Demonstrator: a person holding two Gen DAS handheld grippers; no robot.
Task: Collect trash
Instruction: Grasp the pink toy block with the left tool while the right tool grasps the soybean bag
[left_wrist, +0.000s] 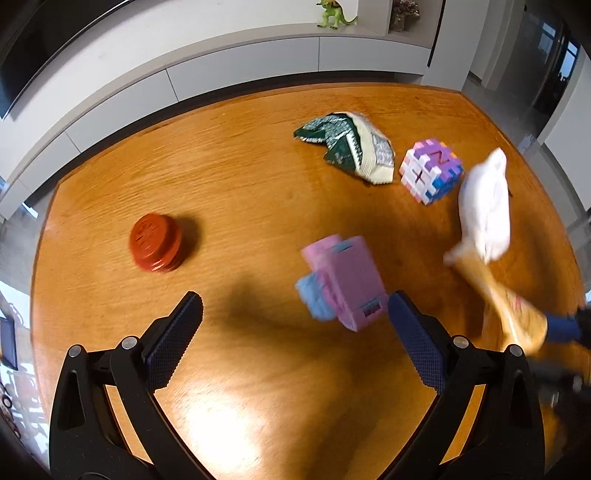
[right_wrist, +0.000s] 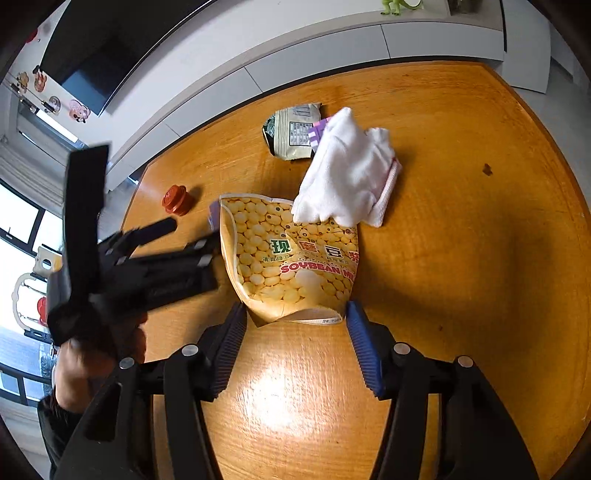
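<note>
1. Left gripper (left_wrist: 295, 314): jaws wide open over the worktop (left_wrist: 240, 184), holding nothing. The pink and blue toy block (left_wrist: 343, 280) lies just ahead of its right finger; contact can't be told through the blur.
2. Far left on the worktop: red ridged lid (left_wrist: 155, 242), alone, well apart from everything else.
3. Centre back: crumpled green and white snack wrapper (left_wrist: 347, 147), lying flat, untouched. Just right of it sits the pastel puzzle cube (left_wrist: 430, 170).
4. Right gripper (right_wrist: 295, 314): jaws open, straddling the bottom edge of the soybean milk bag (right_wrist: 291, 258). Bag lies flat on the worktop, not clamped.
5. White towel (right_wrist: 347, 173) overlaps the bag's top right corner and hides most of the cube in the right wrist view.
</note>
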